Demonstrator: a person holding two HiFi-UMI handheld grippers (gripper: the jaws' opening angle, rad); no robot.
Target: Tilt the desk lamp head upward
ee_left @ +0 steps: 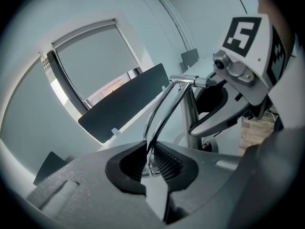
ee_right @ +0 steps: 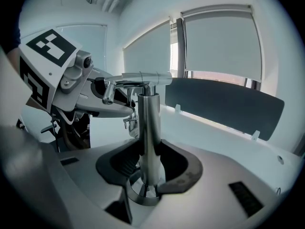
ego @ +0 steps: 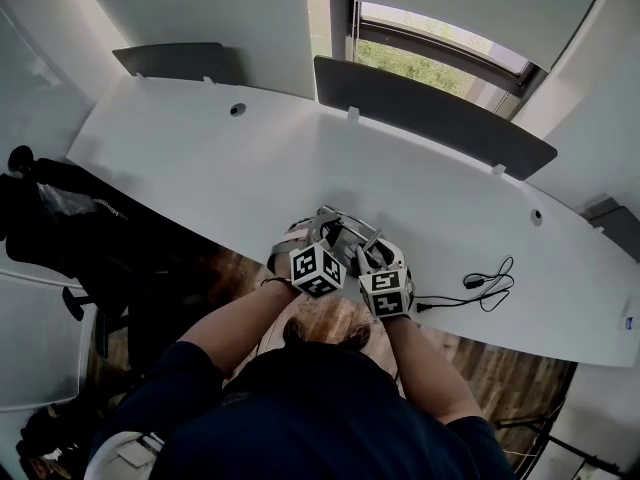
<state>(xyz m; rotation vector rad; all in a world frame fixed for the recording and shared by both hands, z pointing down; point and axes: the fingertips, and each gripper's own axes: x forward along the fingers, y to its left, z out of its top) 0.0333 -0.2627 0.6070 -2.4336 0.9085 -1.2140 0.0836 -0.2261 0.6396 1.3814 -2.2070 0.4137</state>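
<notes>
A chrome desk lamp [ego: 345, 234] stands at the near edge of the white desk [ego: 200, 158]. My left gripper [ego: 322, 236] is shut on the lamp's thin chrome arm rods [ee_left: 162, 116], which run between the ribbed pads [ee_left: 164, 162]. My right gripper [ego: 368, 256] is shut on the lamp's upright chrome post [ee_right: 148, 128], just above its round base ring [ee_right: 143, 193]. A short crossbar [ee_right: 145, 78] tops the post. In the right gripper view the left gripper [ee_right: 116, 108] sits close beside the post, to its left. The lamp head is not plainly seen.
Two dark divider panels [ego: 430, 116] [ego: 175, 60] stand along the desk's far edge under a window. A black cable [ego: 490, 284] lies on the desk to the right. A dark chair [ego: 60, 218] stands left of me, over wooden floor [ego: 500, 368].
</notes>
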